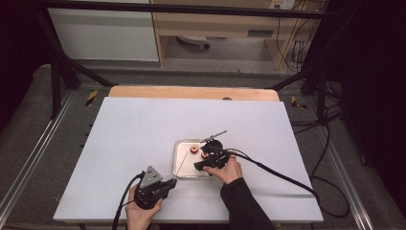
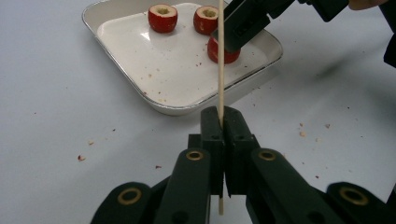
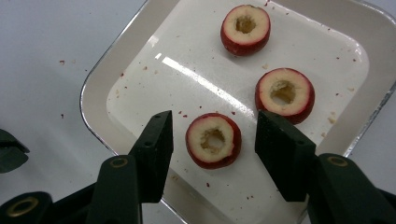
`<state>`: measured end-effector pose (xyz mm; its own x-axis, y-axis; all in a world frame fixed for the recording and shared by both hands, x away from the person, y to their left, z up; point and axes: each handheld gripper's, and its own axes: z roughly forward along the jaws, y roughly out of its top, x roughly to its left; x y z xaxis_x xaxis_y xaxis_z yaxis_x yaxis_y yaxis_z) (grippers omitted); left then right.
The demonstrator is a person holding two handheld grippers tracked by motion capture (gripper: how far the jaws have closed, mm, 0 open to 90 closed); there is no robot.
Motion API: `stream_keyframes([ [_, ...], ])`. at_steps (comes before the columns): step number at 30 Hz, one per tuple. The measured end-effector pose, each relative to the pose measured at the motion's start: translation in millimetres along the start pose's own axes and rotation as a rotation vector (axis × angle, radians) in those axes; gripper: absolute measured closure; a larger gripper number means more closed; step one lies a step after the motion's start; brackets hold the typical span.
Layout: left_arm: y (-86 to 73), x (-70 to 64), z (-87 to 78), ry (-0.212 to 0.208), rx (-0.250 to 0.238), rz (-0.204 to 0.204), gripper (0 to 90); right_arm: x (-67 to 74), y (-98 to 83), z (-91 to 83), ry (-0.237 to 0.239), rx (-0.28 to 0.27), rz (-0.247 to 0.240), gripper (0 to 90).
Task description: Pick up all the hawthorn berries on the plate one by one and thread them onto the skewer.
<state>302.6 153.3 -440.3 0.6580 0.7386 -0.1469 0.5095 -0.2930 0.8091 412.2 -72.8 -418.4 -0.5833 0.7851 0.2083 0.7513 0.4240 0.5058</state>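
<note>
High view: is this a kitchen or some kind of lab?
Probably a lab or recording room, not a kitchen: a white table inside a black metal frame, cables trailing over grey carpet, and only a small tray of cored red fruit.

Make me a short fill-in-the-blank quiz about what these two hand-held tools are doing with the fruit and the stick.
1. The left gripper is shut on a thin wooden ____.
2. The tray holds ____ cored red fruit pieces.
3. The right gripper has its jaws on either side of one fruit piece, not yet ____ it.
4. The tray sits on a ____ table.

Missing words: skewer; three; touching; white
</note>
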Motion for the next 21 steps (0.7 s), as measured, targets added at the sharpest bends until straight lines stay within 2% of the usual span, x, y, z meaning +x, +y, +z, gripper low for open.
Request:
stream_keyframes([
  [3,-0.2,-0.2,0.9,-0.001,0.006,0.001,88.3,-0.8,-0.3,4.4,-0.018,0.005,0.006,48.9],
  [10,-0.5,-1.0,2.0,-0.005,0.011,0.000,88.3,-0.8,0.2,8.4,-0.014,0.018,0.048,52.6],
  [14,-0.9,-1.5,3.4,-0.004,0.015,-0.001,88.3,-2.2,-0.3,9.8,-0.014,0.020,0.040,56.2],
  [21,-1.1,-1.7,3.6,-0.004,0.012,-0.004,88.4,-1.1,0.5,8.5,0.000,0.017,0.073,59.4],
])
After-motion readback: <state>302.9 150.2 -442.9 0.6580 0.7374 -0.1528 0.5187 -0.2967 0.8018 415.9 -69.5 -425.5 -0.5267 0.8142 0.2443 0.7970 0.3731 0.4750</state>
